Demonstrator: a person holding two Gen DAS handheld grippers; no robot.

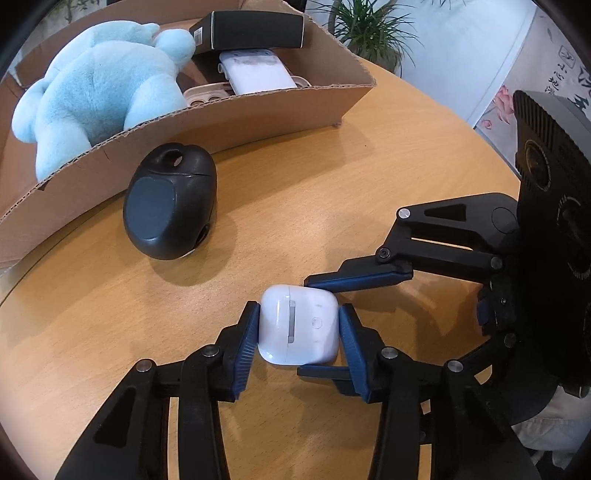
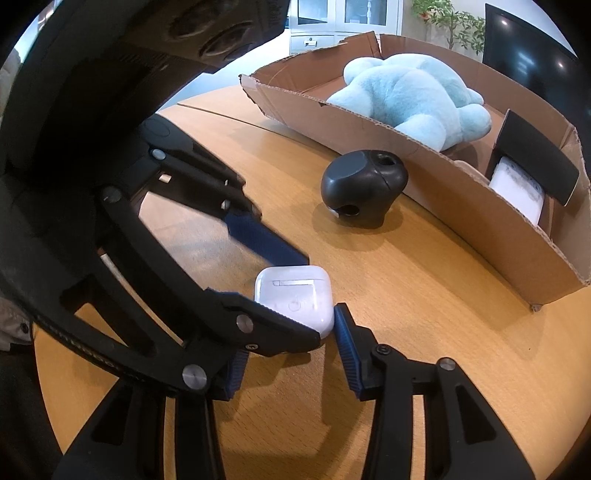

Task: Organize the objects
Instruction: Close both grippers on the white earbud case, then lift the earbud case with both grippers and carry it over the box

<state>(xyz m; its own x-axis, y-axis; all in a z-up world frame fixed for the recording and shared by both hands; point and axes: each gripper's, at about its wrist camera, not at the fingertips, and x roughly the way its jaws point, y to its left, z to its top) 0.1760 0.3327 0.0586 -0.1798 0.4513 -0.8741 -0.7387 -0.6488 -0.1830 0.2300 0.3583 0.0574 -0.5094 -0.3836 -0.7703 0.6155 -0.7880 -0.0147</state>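
Observation:
A white earbuds case [image 1: 298, 325] lies on the wooden table. My left gripper [image 1: 298, 332] is shut on it, a blue pad touching each side. My right gripper [image 1: 325, 325] comes in from the right, its fingers spread above and below the case without pressing it. In the right wrist view the case [image 2: 295, 299] sits between my right gripper [image 2: 288, 328] fingers, and the left gripper's arm crosses in front. A black rounded case [image 1: 170, 206] lies beside the cardboard box [image 1: 229, 114].
The box holds a light blue plush toy [image 1: 96, 88], a black carton [image 1: 251, 29], a white flat device [image 1: 258, 72] and a beige tray. The box also shows in the right wrist view [image 2: 480, 206]. Potted plants stand beyond the table's far edge.

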